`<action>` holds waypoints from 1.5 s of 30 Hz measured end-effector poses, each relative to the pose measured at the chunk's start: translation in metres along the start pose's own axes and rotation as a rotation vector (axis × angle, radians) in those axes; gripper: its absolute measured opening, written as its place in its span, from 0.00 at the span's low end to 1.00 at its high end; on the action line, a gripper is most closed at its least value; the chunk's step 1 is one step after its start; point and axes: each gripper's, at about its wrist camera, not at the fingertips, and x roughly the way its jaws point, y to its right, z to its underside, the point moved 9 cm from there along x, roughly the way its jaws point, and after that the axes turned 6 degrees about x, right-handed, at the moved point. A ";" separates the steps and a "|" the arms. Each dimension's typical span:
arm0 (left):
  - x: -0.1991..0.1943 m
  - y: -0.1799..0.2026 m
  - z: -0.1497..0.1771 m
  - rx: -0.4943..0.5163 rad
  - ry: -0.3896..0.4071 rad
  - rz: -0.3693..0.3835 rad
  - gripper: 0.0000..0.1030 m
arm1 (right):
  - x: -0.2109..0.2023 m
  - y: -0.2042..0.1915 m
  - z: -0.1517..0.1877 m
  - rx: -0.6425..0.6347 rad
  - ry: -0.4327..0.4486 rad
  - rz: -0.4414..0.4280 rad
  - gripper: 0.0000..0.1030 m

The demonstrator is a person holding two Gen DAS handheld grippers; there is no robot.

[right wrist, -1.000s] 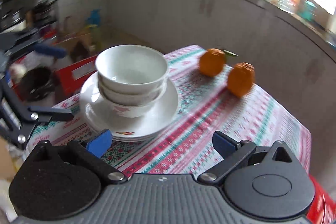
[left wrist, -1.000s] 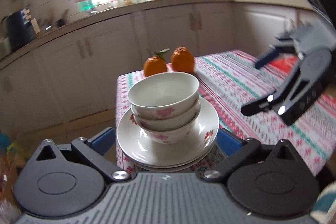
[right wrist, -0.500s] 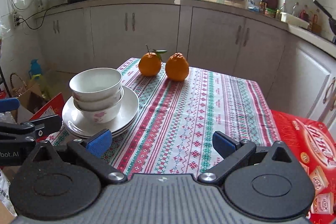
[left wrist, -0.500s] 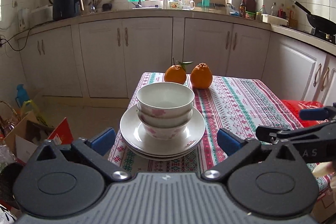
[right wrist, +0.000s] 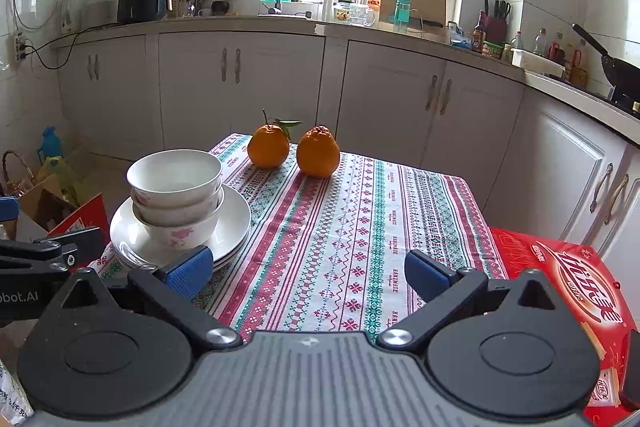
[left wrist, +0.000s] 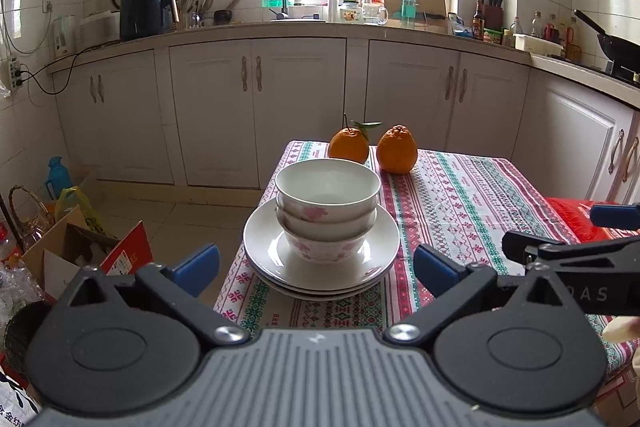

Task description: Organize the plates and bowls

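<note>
Left wrist: lower plates (left wrist: 320,289) mostly hidden

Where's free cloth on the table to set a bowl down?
Free: the patterned tablecloth right of the stacked white plates, in front of the two oranges. Crowded: the near-left corner, under the three nested white bowls.

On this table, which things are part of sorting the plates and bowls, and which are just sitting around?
Part of the job:
- stacked bowls, three nested
- stacked plates under them
- left gripper and right gripper, both open

Just sitting around:
- two oranges at the table's far end
- red box beside the table
</note>
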 end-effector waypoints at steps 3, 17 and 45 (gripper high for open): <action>0.000 0.001 0.000 -0.001 -0.002 -0.003 1.00 | 0.000 0.001 0.000 -0.001 0.001 0.003 1.00; -0.001 0.003 -0.002 -0.004 -0.003 -0.003 1.00 | -0.001 0.004 -0.001 0.010 0.009 0.008 1.00; -0.002 0.006 -0.003 -0.002 -0.007 -0.013 1.00 | -0.003 0.007 -0.001 0.003 0.022 0.025 1.00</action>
